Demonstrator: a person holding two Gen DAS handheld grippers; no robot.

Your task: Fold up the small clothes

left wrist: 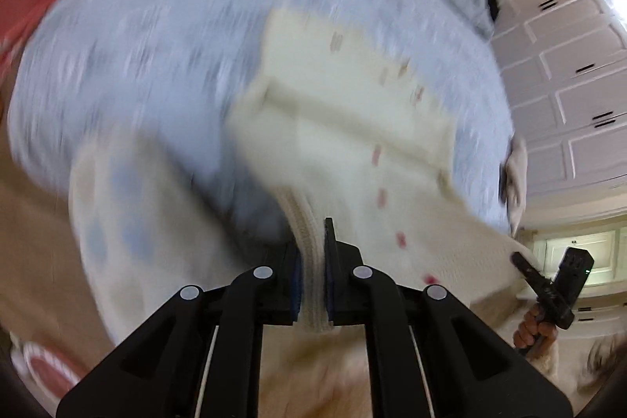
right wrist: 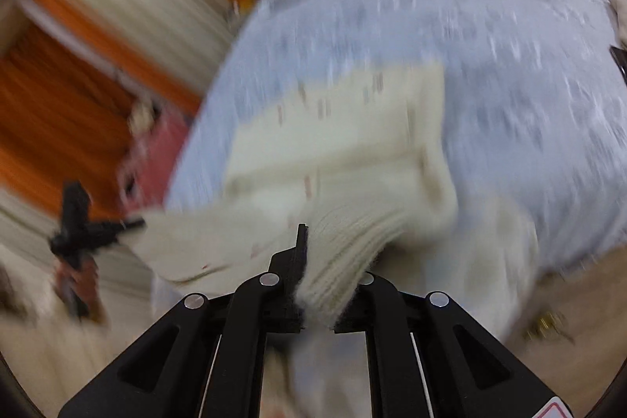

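- Left gripper [left wrist: 312,249]: jaws pinched hard on the ribbed hem of the cream knit garment [left wrist: 352,128], cloth sandwiched between the blue pads.
- Right gripper [right wrist: 313,261]: jaws likewise clamped on a bunched ribbed edge of the same garment [right wrist: 337,143]; right pad hidden under the knit.
- Cream garment with small red marks: lifted at two points, draped away from both sets of jaws and down onto the pale blue patterned bedspread [left wrist: 137,38], far part resting flat there.
- Held edge strung between the two grippers, running sideways from one to the other; long axis of the garment stretching forward, away from both, toward the far side of the bed.
- Seen from the left wrist, right gripper [left wrist: 548,285] off to the lower right at the cloth's edge; seen from the right wrist, left gripper [right wrist: 84,226] off to the left. Neither clearly nearer the resting part.
- Likely next: carrying the held edge forward over the resting part, both hands level and together, to keep the fold square.
- Heavy motion blur; exact crease line not readable.
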